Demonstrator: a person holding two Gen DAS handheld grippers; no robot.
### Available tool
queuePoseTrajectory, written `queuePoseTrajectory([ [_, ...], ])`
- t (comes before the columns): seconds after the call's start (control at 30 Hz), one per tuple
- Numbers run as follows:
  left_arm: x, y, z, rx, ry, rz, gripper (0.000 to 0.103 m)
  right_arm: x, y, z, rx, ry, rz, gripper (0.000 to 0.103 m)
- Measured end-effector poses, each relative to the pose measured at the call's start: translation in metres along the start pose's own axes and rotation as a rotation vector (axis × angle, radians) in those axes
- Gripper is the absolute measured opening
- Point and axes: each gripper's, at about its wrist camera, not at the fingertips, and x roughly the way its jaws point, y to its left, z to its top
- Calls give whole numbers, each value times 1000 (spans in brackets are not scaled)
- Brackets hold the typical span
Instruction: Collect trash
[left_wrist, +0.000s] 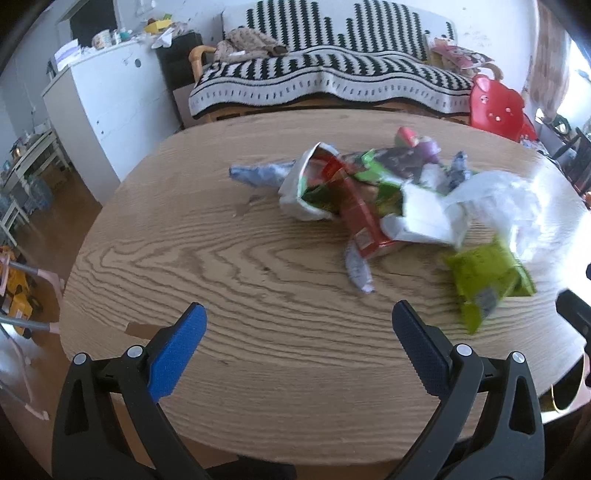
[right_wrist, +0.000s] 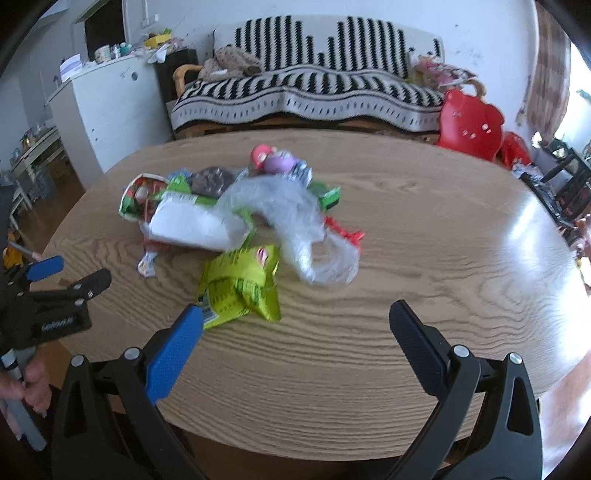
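A heap of trash lies on the round wooden table (left_wrist: 229, 258): a red carton (left_wrist: 360, 218), a white paper bag (right_wrist: 192, 225), a clear plastic bag (right_wrist: 291, 218), blue-grey wrappers (left_wrist: 258, 175) and a lime-green snack bag (right_wrist: 240, 284) nearest the front. My left gripper (left_wrist: 299, 317) hovers open over bare wood, short of the heap. The lime-green snack bag (left_wrist: 487, 275) lies to its right. My right gripper (right_wrist: 295, 317) is open too, its blue left finger (right_wrist: 173, 350) just touching the green bag's near corner. Nothing is held.
A sofa with a black-and-white blanket (left_wrist: 325, 81) stands behind the table. A white cabinet (left_wrist: 107, 99) is at the back left, red plastic chairs (right_wrist: 472, 125) at the back right. A hand (right_wrist: 33, 384) holds the left gripper (right_wrist: 62, 280) off the table's left edge.
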Motion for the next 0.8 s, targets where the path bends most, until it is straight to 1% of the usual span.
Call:
queuePoseTrajectory([
  [0.13, 30, -5, 13, 3, 45, -27, 98, 28, -1, 1, 28, 90, 61, 97],
  [0.2, 41, -11, 19, 25, 56, -46, 98, 37, 0, 4, 26, 103, 90, 96],
  [0.33, 59, -24, 24, 81, 63, -59, 98, 53, 3, 11, 18, 120, 152, 95],
  [0.43, 71, -26, 28, 103, 75, -66, 97, 66, 8, 16, 13, 145, 196, 90],
  [0.5, 76, -26, 29, 107, 76, -84, 94, 74, 11, 19, 10, 156, 220, 88],
  [0.53, 77, -25, 31, 104, 69, -93, 93, 79, 14, 21, 4, 166, 222, 85],
  [0.57, 78, -24, 32, 99, 66, -100, 90, 82, 16, 22, 2, 173, 228, 78],
  [0.63, 77, -19, 33, 72, 66, -132, 80, 90, 18, 23, 7, 188, 232, 67],
  [0.67, 75, -18, 33, 66, 62, -127, 70, 88, 20, 24, -1, 176, 228, 55],
  [0.7, 74, -17, 32, 71, 57, -129, 55, 86, 22, 24, -10, 181, 236, 54],
  [0.73, 71, -18, 33, 81, 54, -134, 47, 84, 23, 23, -12, 181, 233, 51],
  [0.77, 69, -18, 32, 83, 58, -137, 25, 81, 25, 23, -16, 176, 228, 49],
  [0.8, 67, -18, 33, 75, 67, -151, 10, 78, 26, 22, -19, 172, 234, 48],
])
